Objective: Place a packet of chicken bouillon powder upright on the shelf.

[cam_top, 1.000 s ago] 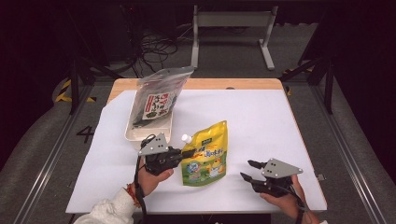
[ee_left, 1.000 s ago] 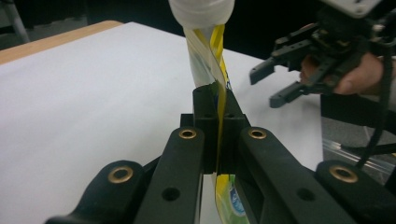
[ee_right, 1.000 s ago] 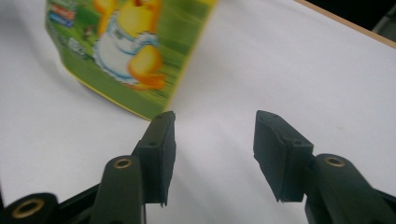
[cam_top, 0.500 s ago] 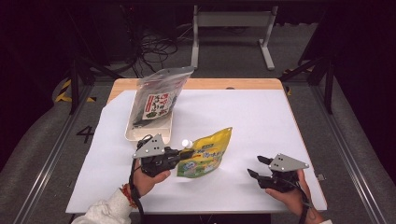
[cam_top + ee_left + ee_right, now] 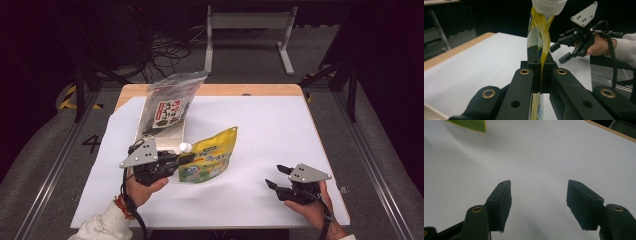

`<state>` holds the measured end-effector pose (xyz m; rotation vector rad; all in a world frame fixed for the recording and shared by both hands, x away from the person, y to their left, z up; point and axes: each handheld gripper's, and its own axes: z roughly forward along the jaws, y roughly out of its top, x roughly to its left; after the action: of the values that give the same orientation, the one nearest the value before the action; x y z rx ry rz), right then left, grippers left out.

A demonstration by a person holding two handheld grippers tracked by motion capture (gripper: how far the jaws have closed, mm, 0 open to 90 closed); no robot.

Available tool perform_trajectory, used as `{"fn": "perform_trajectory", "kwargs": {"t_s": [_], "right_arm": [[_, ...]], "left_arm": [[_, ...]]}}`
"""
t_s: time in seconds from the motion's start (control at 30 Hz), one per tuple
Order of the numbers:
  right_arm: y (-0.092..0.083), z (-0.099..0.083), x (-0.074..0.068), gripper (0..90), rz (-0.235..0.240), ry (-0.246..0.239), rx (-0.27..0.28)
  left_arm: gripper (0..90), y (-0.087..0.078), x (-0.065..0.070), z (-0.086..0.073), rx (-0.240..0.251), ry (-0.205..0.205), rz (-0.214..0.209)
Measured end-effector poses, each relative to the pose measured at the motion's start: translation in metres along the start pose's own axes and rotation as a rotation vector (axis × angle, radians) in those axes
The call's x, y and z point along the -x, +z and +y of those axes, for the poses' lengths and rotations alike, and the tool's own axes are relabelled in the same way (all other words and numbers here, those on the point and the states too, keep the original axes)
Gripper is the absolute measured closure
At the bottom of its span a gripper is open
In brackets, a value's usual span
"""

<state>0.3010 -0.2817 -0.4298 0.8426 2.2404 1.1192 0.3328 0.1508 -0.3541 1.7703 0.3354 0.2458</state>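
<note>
Black jaws of the left gripper (image 5: 187, 159) clamp the edge of a yellow-green plastic spouted pouch (image 5: 212, 156), lifted off the white-covered table (image 5: 270, 130) at seven o'clock. Right gripper (image 5: 276, 177), at four o'clock, has just been opening, jaws wide, nothing between them. A clear snack bag (image 5: 170, 106) leans at eleven o'clock.

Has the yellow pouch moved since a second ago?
Yes. The yellow pouch, clamped in the left gripper, has lifted off the white sheet and tilted, its top corner now pointing away toward the tray.
</note>
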Motion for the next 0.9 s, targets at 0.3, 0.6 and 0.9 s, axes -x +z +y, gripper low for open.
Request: {"fn": "perform_trajectory", "kwargs": {"t_s": [0.3,0.6,0.9], "right_arm": [[-0.002,-0.003,-0.004,32.4,-0.014,-0.02,-0.011],[0.0,-0.004,-0.004,30.8,-0.017,-0.003,-0.013],[0.002,-0.007,-0.002,28.7,-0.035,0.029,-0.015]], "left_arm": [[90.0,-0.035,-0.011,0.015,0.059,0.029,0.064],[90.0,-0.069,-0.029,0.028,0.099,0.048,0.128],[89.9,-0.095,-0.061,0.029,0.082,0.044,0.191]]}}
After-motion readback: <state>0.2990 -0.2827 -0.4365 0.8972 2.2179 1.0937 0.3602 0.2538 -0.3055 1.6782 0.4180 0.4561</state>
